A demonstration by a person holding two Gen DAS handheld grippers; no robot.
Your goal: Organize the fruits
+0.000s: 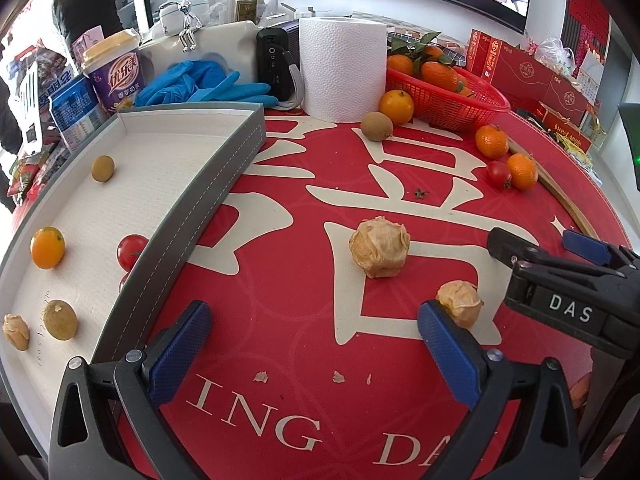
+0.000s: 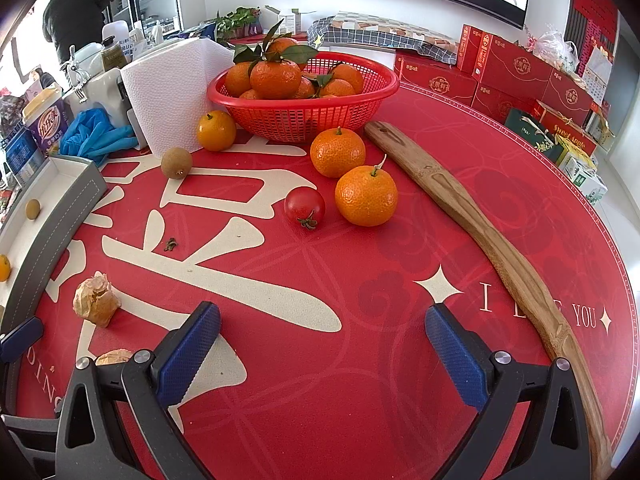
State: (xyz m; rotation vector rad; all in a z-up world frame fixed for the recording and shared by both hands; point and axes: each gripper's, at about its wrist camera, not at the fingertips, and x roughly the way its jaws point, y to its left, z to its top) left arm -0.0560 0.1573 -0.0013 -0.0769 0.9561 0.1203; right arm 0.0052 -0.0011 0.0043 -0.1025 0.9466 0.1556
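Observation:
A grey tray [image 1: 224,184] with a white liner sits at left and holds an orange kumquat [image 1: 47,247], a cherry tomato [image 1: 131,251], two brown longans [image 1: 102,168] and a husked fruit [image 1: 17,331]. Two papery husked fruits [image 1: 379,246] [image 1: 460,303] lie on the red mat. My left gripper [image 1: 314,340] is open and empty above the mat, its right finger beside the smaller husk. My right gripper [image 2: 323,340] is open and empty; it shows in the left wrist view [image 1: 560,264]. Ahead of it lie a cherry tomato [image 2: 305,205], two tangerines [image 2: 366,196] [image 2: 338,152], a kumquat [image 2: 216,130] and a longan [image 2: 176,163].
A red basket [image 2: 304,114] of tangerines stands at the back by a paper towel roll [image 1: 342,68]. A long wooden stick [image 2: 500,248] lies along the mat's right side. Blue gloves [image 1: 204,86], a drink cup [image 1: 114,74] and red gift boxes [image 2: 520,76] crowd the edges.

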